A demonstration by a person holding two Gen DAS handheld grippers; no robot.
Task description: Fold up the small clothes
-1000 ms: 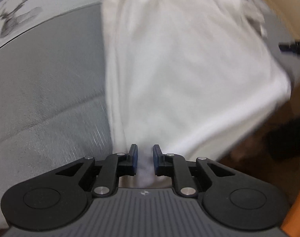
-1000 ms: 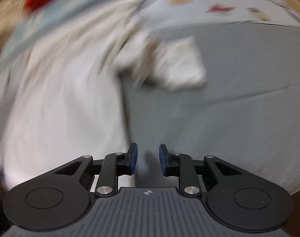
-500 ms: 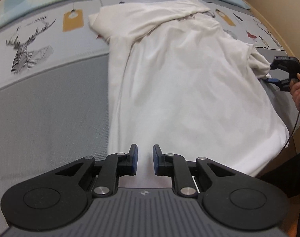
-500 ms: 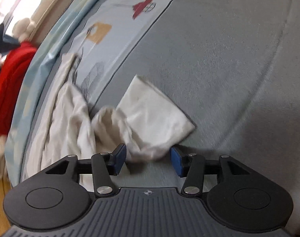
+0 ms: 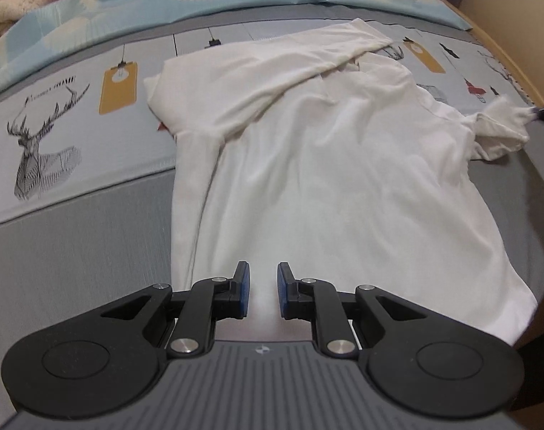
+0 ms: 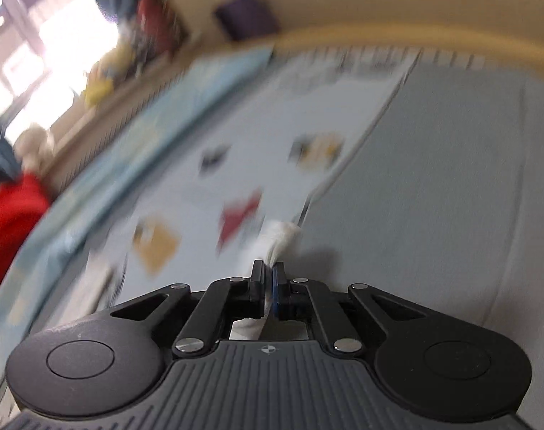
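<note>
**Right claw clamped on sleeve, left claw parted over hem**

Since the earlier frames the right gripper [image 6: 268, 272] has closed: half a second ago its jaws stood wide around the crumpled sleeve on the grey cover, and now they are pinched together on a twist of white cloth that sticks out ahead of the pads. Its jaws have just been closing, with the sleeve between them. Right wrist view is heavily motion-blurred; background detail not readable beyond a red heap at far left and a bright window at upper left.

Left gripper [image 5: 260, 288]: jaws parted by a narrow gap. White cloth lies under and behind the gap, but the pads do not visibly press on it. Compared with half a second ago, more of the shirt now shows beyond the fingers.

White shirt [image 5: 329, 179]: lies spread on the bed cover [image 5: 75, 243], hem end near the left gripper, collar end far. One sleeve is folded across the upper body toward the far right. The other sleeve [image 5: 501, 125] is stretched out to the right edge of the left wrist view, its tip pulled to a point where a dark part of the right gripper just shows.

Bed cover has a grey zone and a pale printed zone with a deer drawing [image 5: 39, 150].
</note>
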